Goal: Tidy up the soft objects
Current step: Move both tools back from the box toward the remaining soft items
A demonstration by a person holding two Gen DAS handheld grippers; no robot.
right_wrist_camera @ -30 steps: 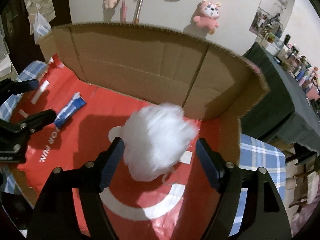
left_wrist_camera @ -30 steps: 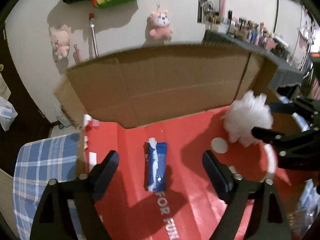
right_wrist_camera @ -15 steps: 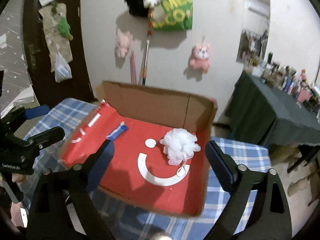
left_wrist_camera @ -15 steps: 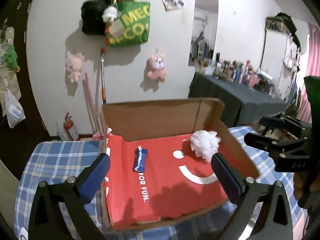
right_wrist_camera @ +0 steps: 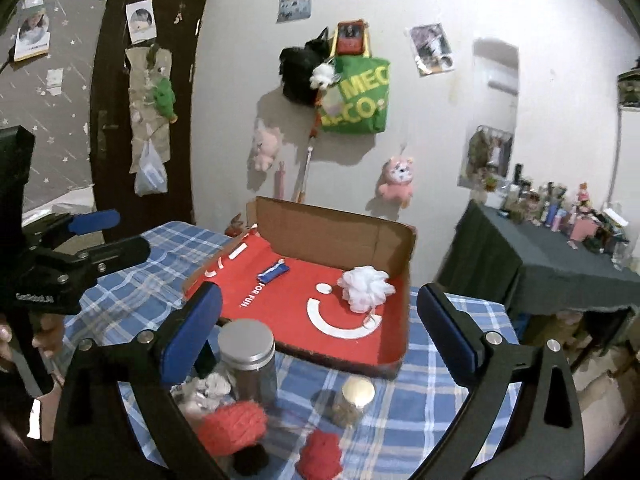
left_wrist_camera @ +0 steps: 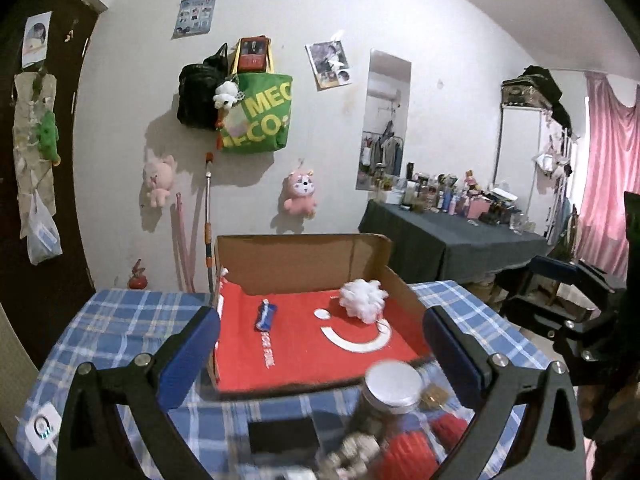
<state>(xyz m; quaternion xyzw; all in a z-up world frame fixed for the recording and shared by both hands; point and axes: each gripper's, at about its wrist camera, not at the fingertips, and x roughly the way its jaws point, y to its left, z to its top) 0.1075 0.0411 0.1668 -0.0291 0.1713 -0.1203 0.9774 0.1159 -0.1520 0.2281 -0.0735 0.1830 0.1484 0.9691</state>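
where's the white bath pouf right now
The white bath pouf lies inside the red-lined cardboard box, toward its far right corner beside the white smiley print, well right of the blue packet. Neither gripper touches it.

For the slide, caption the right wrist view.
Open right gripper pulled back from the red-lined box holding a white pouf and blue packet; jars and red yarn wait outside.

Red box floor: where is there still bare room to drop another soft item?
Free: the red box floor's near half, between the "FOR FUN." lettering and the white curve. Taken: blue packet rear left, white pouf rear right. Crowded: the table before the box, with jars and red yarn.
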